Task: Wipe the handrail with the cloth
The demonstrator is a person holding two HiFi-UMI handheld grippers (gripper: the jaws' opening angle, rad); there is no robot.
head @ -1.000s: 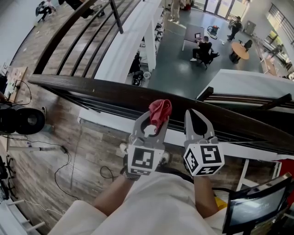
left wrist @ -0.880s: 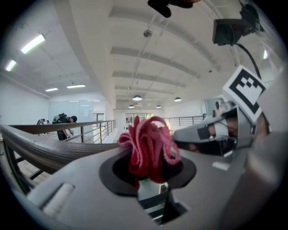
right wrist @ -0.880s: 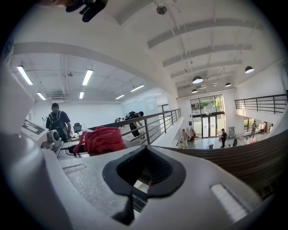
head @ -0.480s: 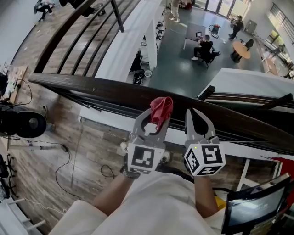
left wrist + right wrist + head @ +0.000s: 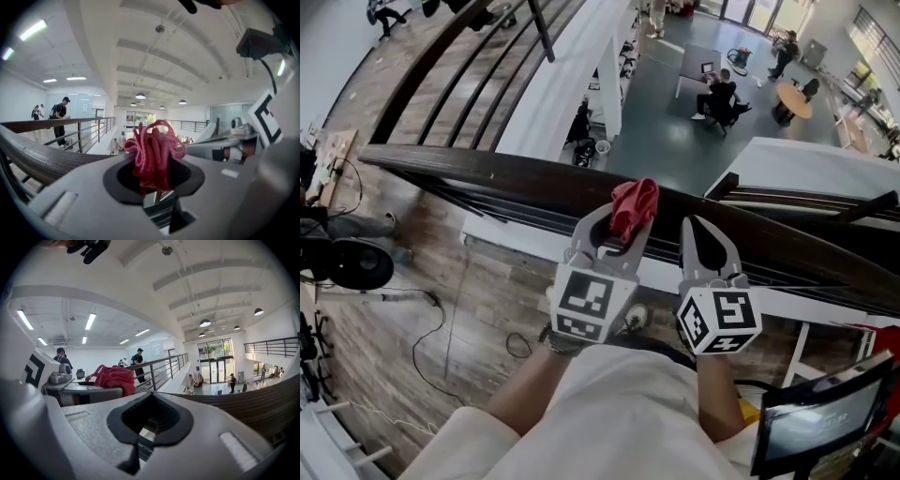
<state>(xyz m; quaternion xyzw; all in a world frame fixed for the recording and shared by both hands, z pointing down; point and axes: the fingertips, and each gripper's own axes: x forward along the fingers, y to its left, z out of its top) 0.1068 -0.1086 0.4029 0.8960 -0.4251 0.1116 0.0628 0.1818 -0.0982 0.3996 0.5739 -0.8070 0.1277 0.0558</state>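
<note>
The left hand-held gripper [image 5: 622, 227] is clamped on a crumpled red cloth [image 5: 635, 204], poised over the dark wooden handrail [image 5: 516, 187], which runs crosswise ahead, left to right. I can't tell if they touch. The right hand-held gripper [image 5: 697, 231] sits closed and empty just beside.

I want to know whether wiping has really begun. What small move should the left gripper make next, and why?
Probably tip the left gripper down so the red cloth presses onto the top of the handrail. That gripper is shut on the bunched cloth above the rail, yet in its own view the rail lies lower, so contact looks doubtful. The right gripper is shut, empty.
</note>
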